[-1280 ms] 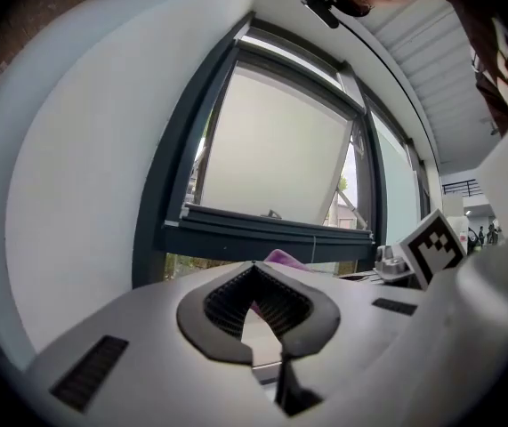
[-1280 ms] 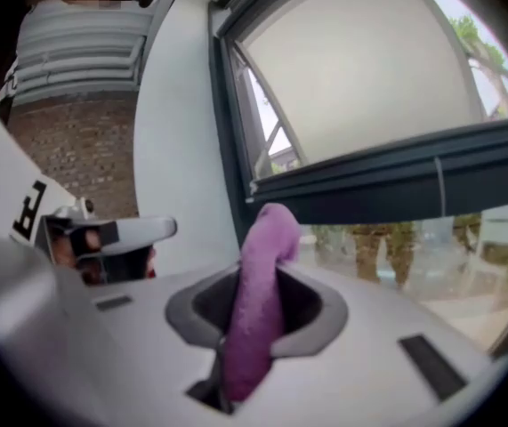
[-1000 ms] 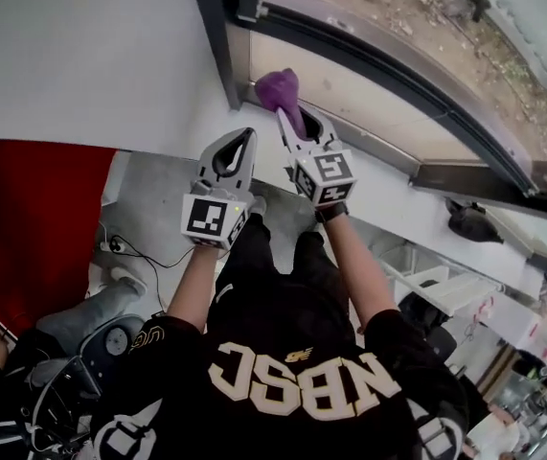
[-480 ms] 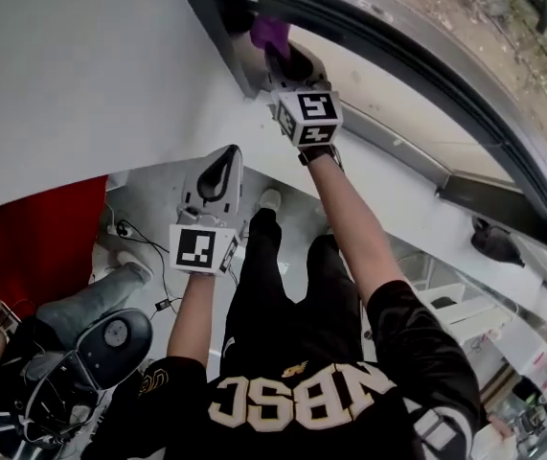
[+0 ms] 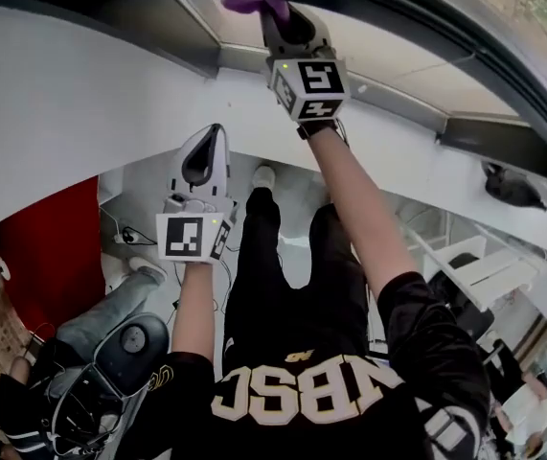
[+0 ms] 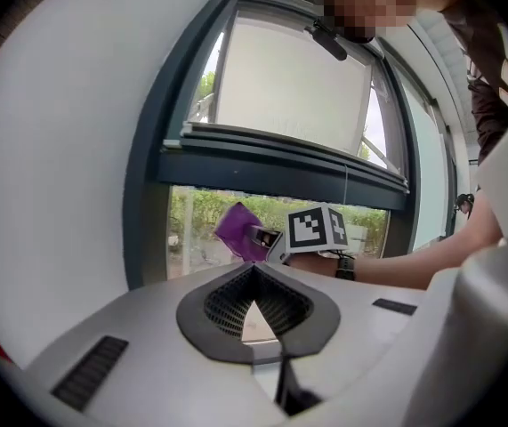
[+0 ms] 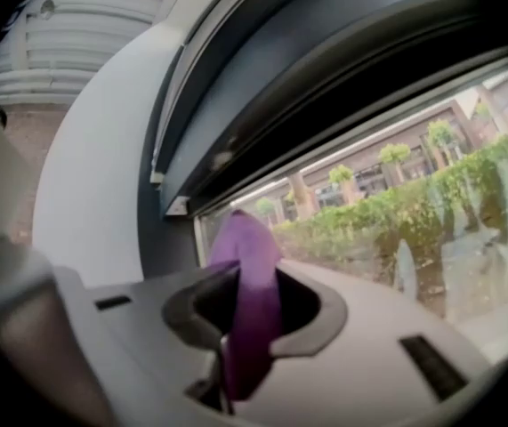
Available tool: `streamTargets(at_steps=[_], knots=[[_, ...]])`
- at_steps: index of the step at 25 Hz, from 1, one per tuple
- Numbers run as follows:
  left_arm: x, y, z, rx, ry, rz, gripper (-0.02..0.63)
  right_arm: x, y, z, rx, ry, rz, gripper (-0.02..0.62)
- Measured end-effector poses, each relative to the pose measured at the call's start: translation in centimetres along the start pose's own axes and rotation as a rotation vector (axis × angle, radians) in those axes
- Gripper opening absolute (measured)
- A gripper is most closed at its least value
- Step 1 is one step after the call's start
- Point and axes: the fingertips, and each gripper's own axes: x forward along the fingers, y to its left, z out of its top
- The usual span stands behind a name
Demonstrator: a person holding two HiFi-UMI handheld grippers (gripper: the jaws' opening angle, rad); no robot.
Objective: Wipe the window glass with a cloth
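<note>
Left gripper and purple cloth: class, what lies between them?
Nothing. In the left gripper view, the stretch from the left gripper to the purple cloth is bare air, with the window glass behind it.

Purple cloth (image 7: 245, 278) near window glass (image 7: 414, 207)

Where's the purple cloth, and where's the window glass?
purple cloth (image 7: 249, 301): right gripper view, middle of the pinched strip.
window glass (image 7: 396, 229): right gripper view, the clear pane below the dark frame.
</note>
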Motion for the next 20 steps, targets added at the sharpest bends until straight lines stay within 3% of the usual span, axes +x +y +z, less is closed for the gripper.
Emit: streamTargets(at_steps=[8,17,20], knots=[[6.1,-13.0,-0.8,0.019,0.005,-0.180,0.020,-14.6,-15.9,0.8,-0.022,0.004,-0.257,0.087],[10.3,-31.3,-3.9,0.073,0.053,-0.472,0.020,-31.6,-32.8,3.3,0.050,-0.036,-0.604,0.087],[10.5,-35.7,-4.6,0.050,0.066,-0.537,0.020,-36.4,-36.9,3.7,0.094,-0.042,-0.708,0.087]])
